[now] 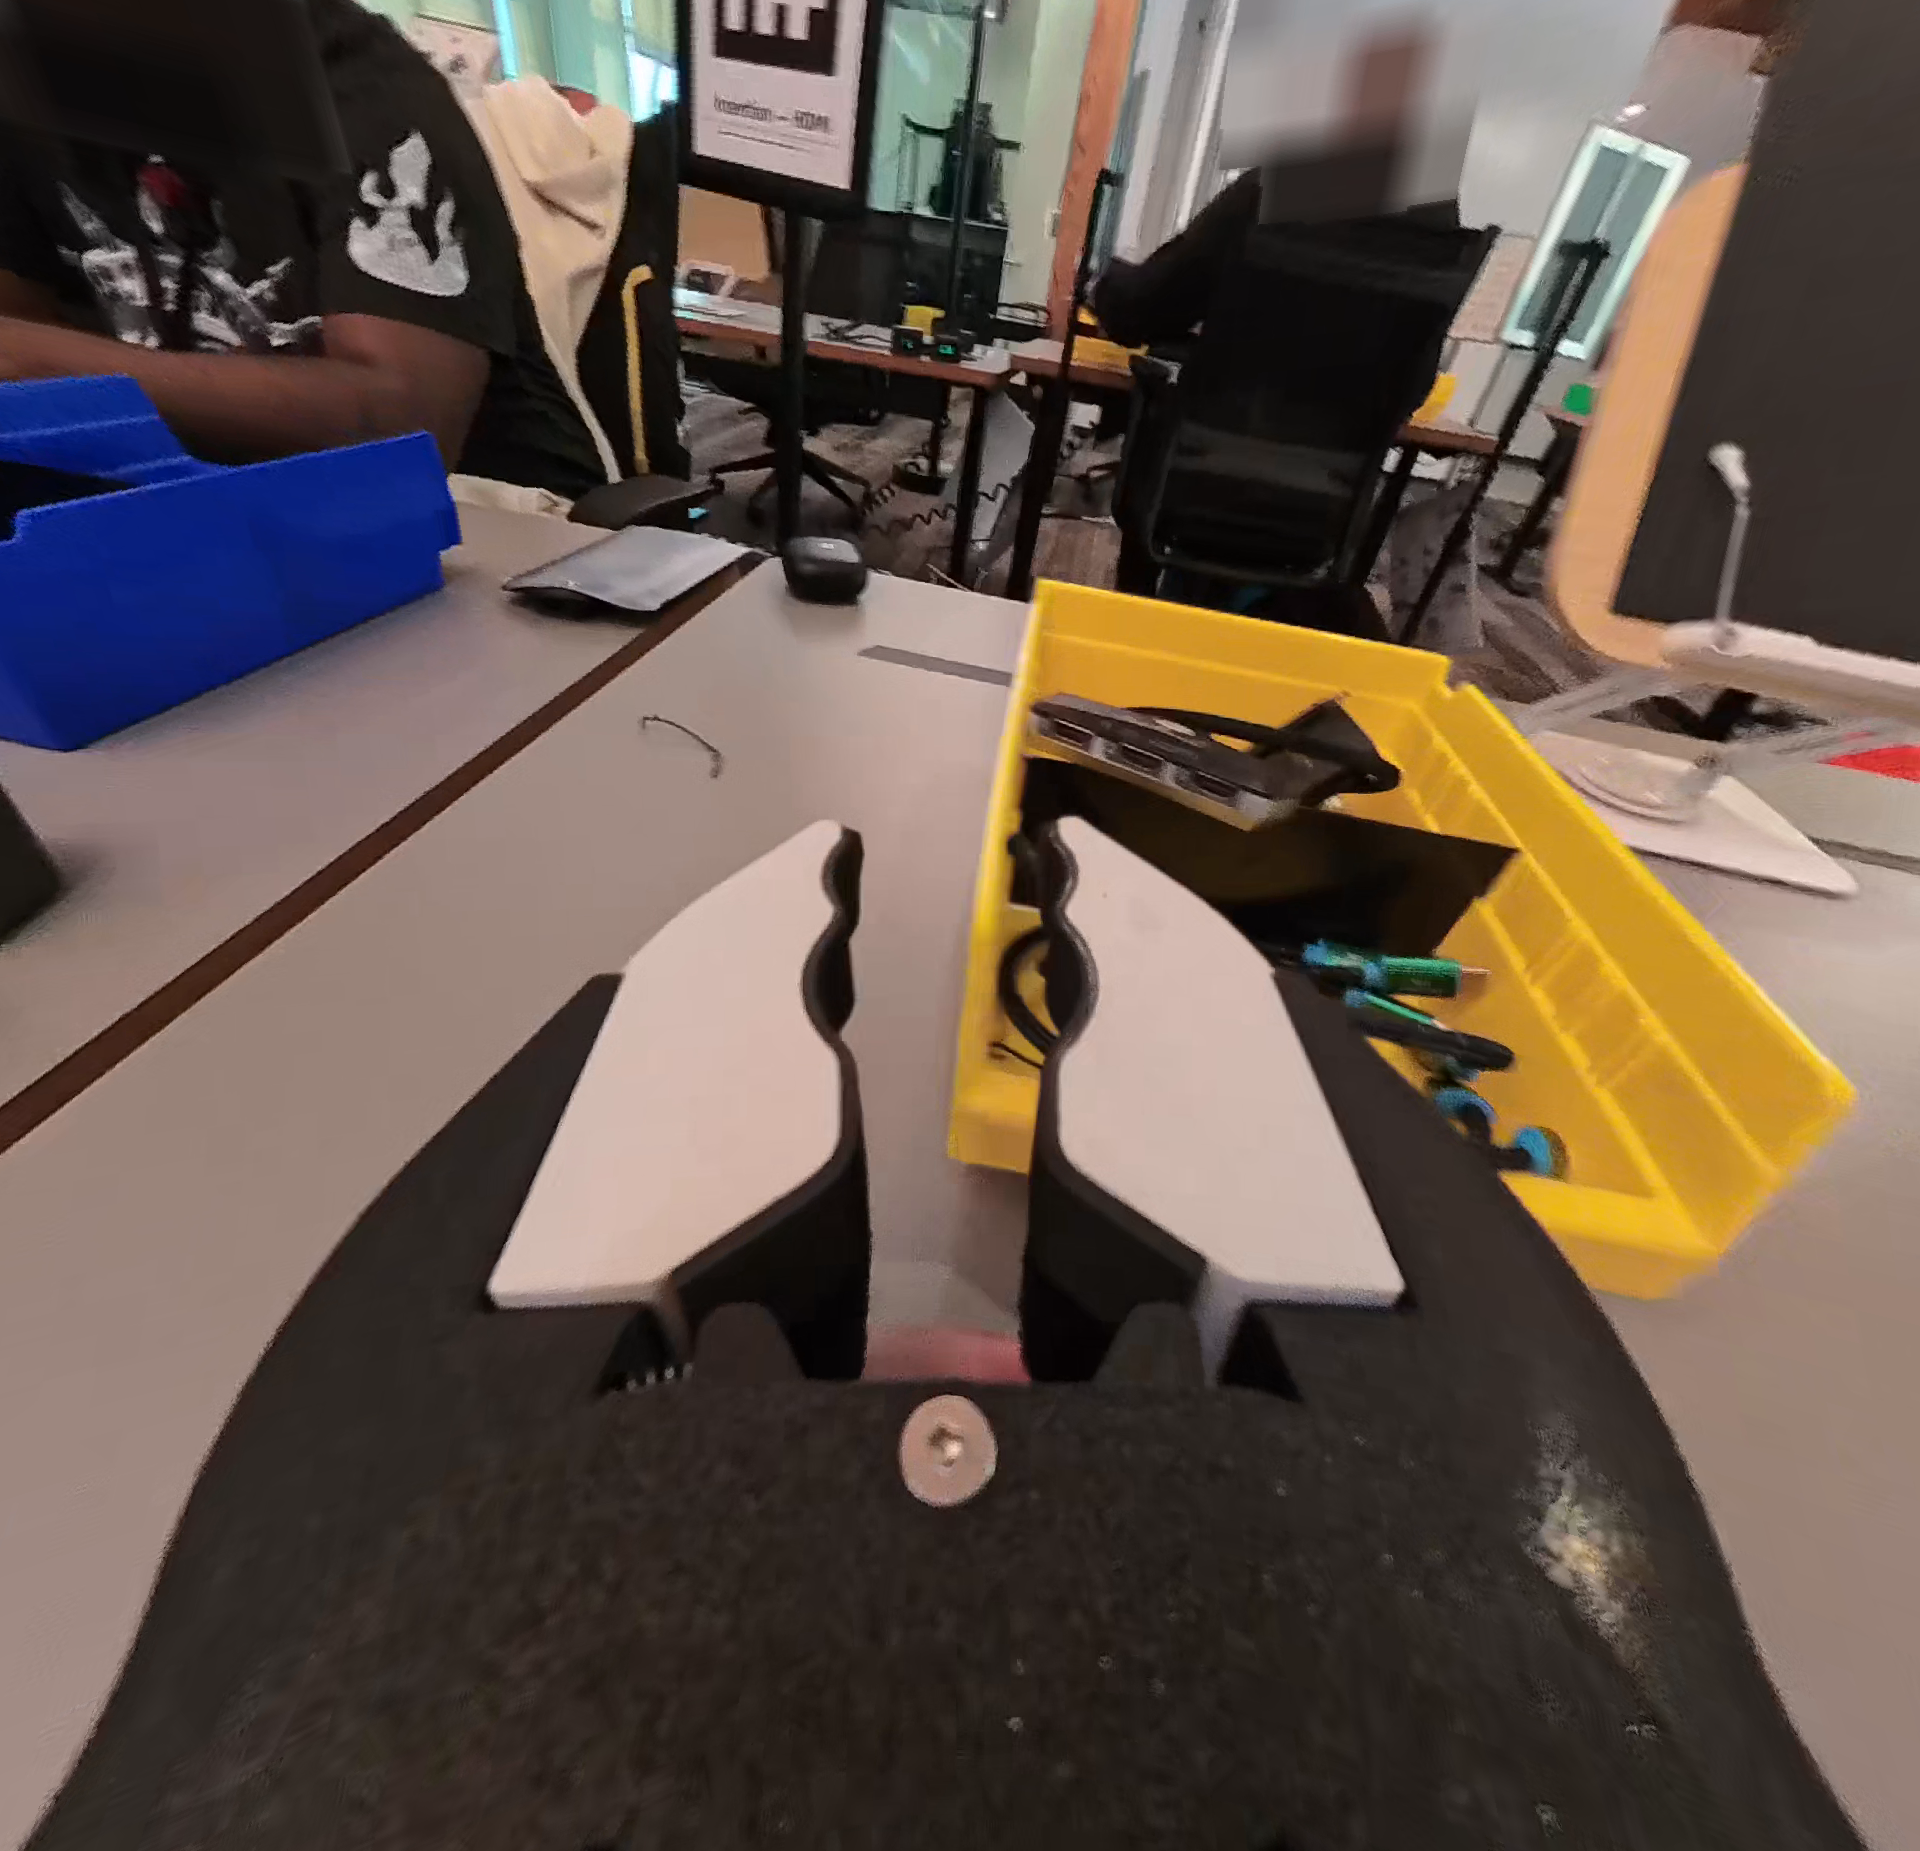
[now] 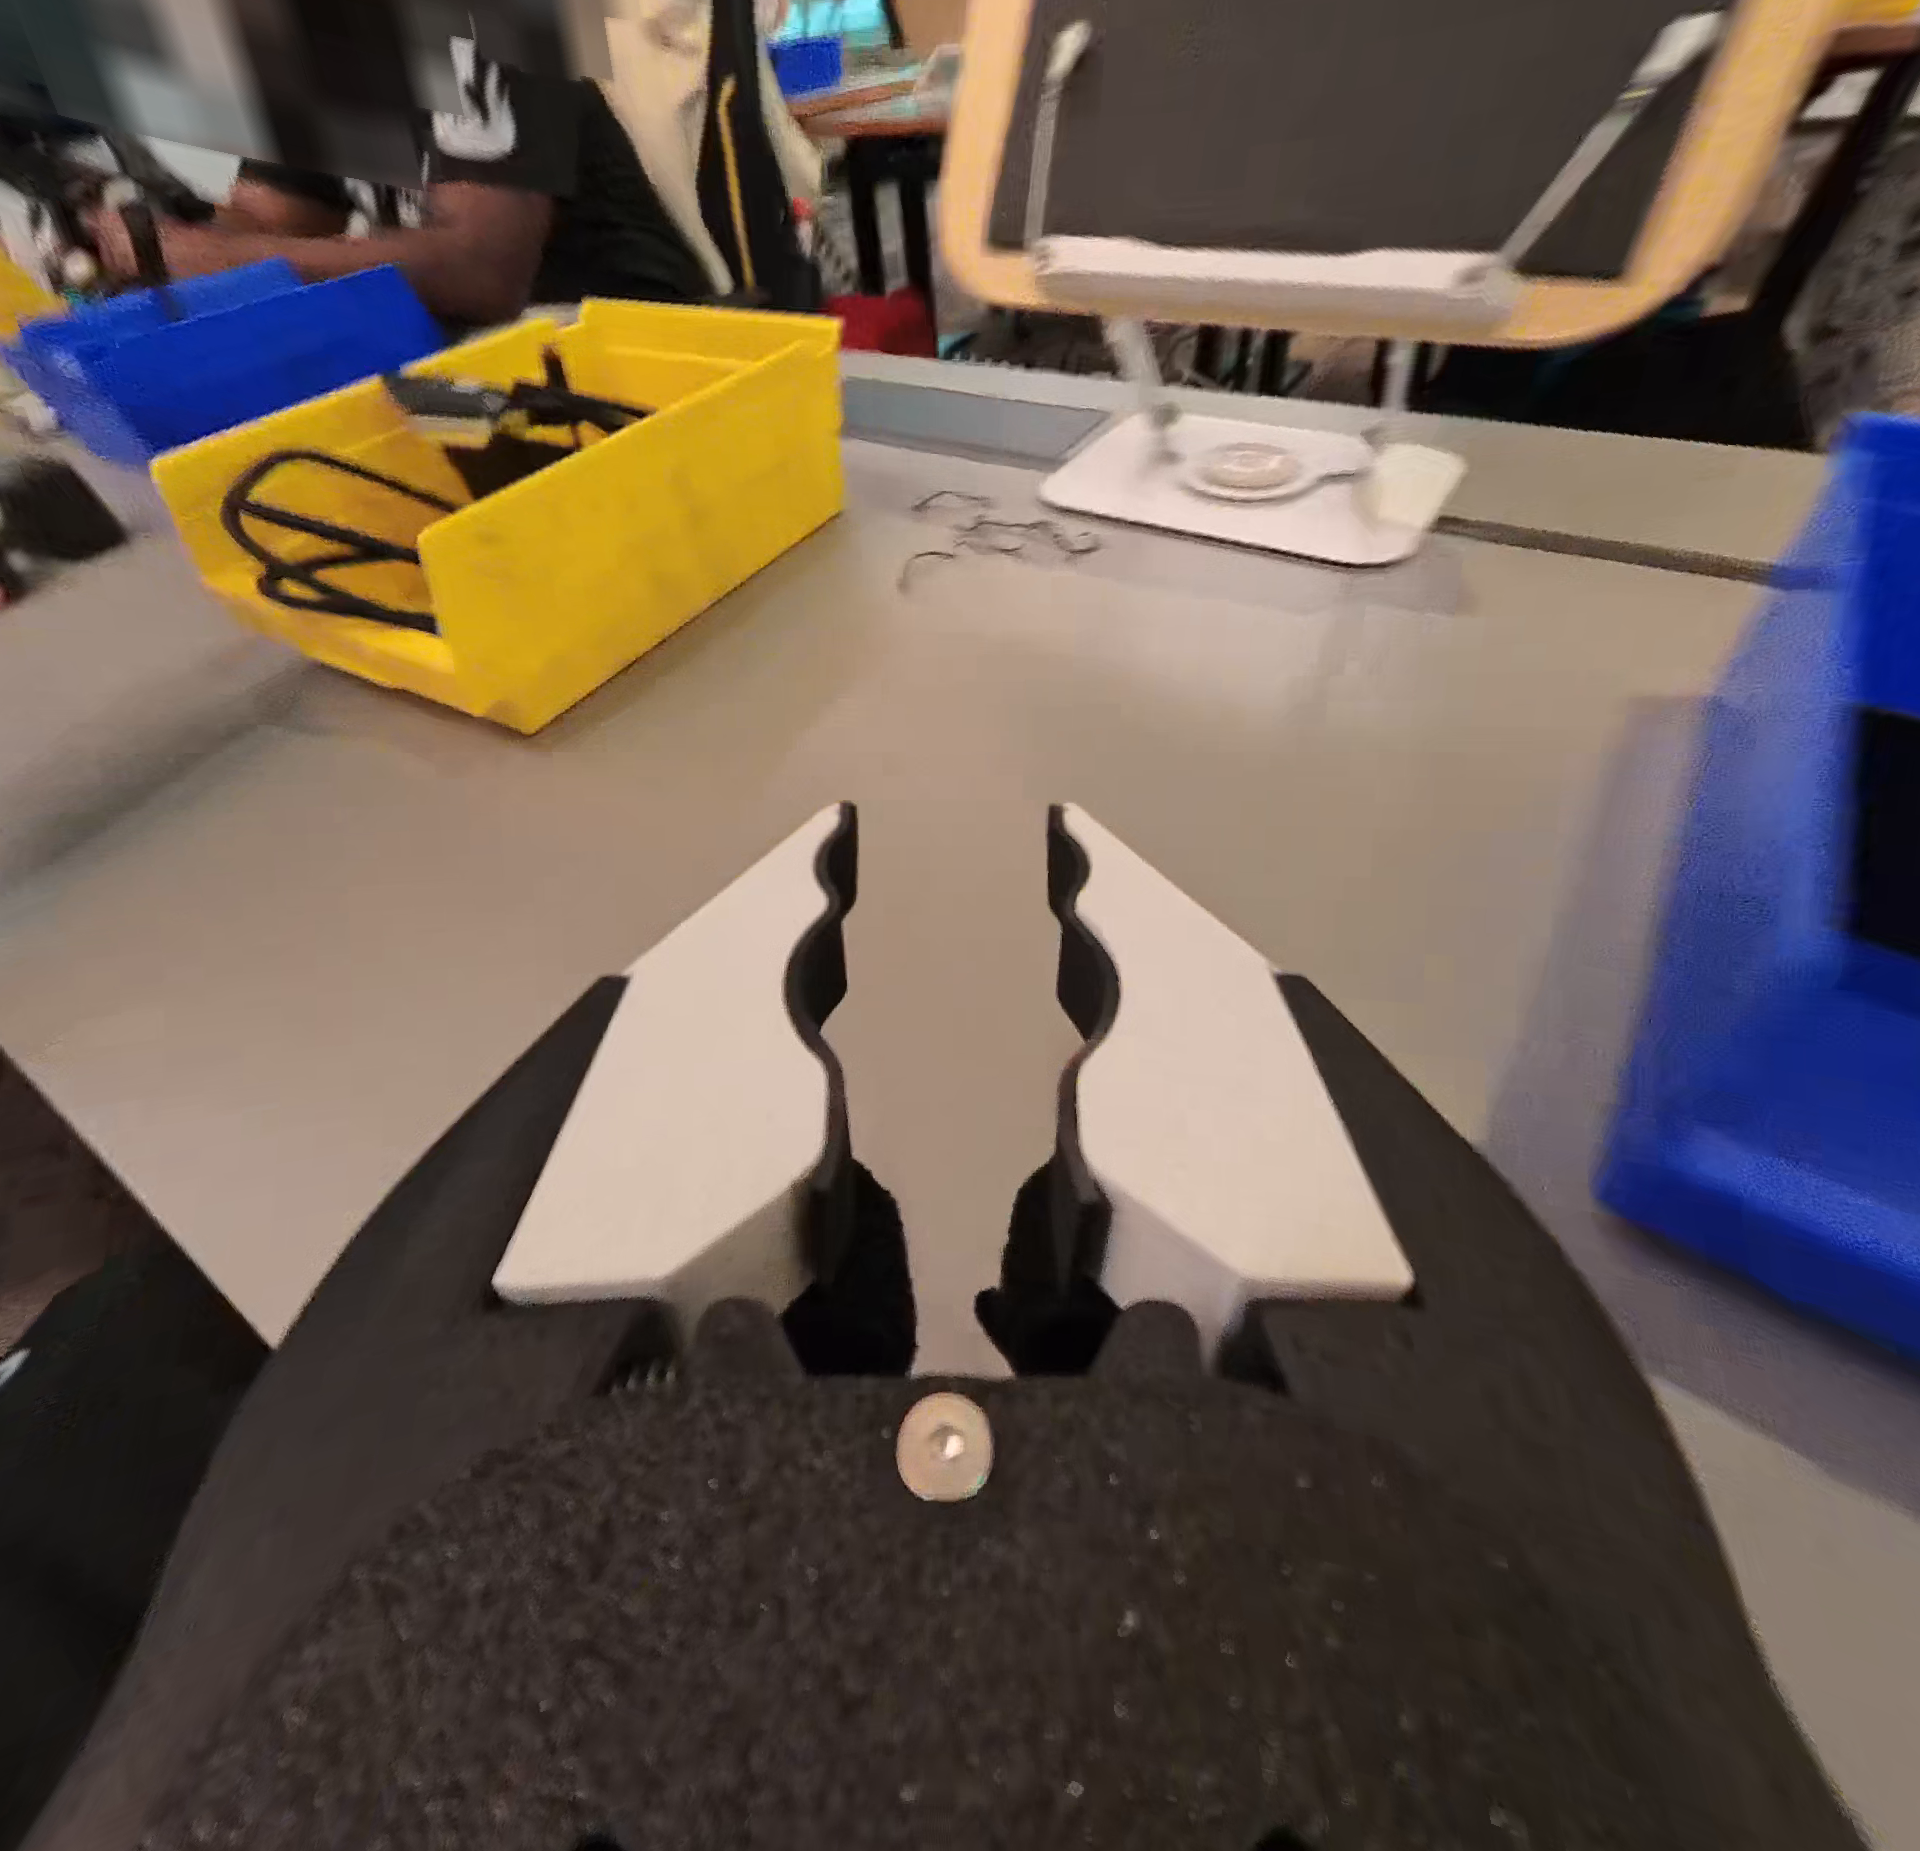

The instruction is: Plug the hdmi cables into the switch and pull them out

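A grey HDMI switch (image 1: 1164,757) with three ports leans at the far end of a yellow bin (image 1: 1558,991). Black cables (image 1: 1023,980) coil in the bin's near end. My left gripper (image 1: 954,840) is open and empty, held above the table by the bin's near left corner. In the right wrist view the yellow bin (image 2: 644,544) sits far left with the switch (image 2: 442,399) and black cables (image 2: 312,544) inside. My right gripper (image 2: 951,825) is open and empty over bare table, well right of the bin.
Small screwdrivers with blue and green handles (image 1: 1403,980) lie in the bin. A blue bin (image 1: 208,575) stands at left, another blue bin (image 2: 1787,970) at right. A white stand (image 2: 1247,492) holds a framed board. Wire clips (image 2: 997,539) lie on the table. A person (image 1: 260,274) sits behind.
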The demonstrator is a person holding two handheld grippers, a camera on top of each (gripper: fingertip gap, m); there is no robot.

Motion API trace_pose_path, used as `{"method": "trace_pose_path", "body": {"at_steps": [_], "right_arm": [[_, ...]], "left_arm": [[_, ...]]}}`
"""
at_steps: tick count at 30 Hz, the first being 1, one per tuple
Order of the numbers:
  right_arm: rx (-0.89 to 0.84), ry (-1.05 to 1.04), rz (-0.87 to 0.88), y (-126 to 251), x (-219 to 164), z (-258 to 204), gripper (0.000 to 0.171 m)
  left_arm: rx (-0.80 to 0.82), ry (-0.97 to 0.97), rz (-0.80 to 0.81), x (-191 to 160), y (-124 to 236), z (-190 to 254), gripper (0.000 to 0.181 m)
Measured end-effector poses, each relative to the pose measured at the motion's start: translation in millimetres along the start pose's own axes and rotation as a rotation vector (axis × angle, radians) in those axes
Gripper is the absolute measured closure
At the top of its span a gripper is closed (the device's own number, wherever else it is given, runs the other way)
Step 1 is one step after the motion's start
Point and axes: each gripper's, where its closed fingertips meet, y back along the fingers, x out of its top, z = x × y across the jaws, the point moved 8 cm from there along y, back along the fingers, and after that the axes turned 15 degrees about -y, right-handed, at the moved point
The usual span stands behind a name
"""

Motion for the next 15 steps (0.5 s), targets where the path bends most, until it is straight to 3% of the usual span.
{"method": "trace_pose_path", "body": {"at_steps": [3, 7, 11, 15], "right_arm": [[-0.104, -0.067, 0.112, 53, 9, 55, 0.134], [-0.368, -0.032, 0.264, 113, 1, 131, 0.136], [-0.425, -0.14, 0.31, 134, 6, 174, 0.136], [-0.485, -0.152, 0.287, 126, 4, 193, 0.136]], "left_arm": [[-0.103, -0.104, -0.037, -6, 7, 31, 0.15], [-0.25, -0.211, -0.098, -15, 19, 81, 0.149], [-0.372, -0.242, -0.08, -11, 27, 118, 0.146], [-0.437, -0.277, -0.105, -18, 24, 134, 0.14]]}}
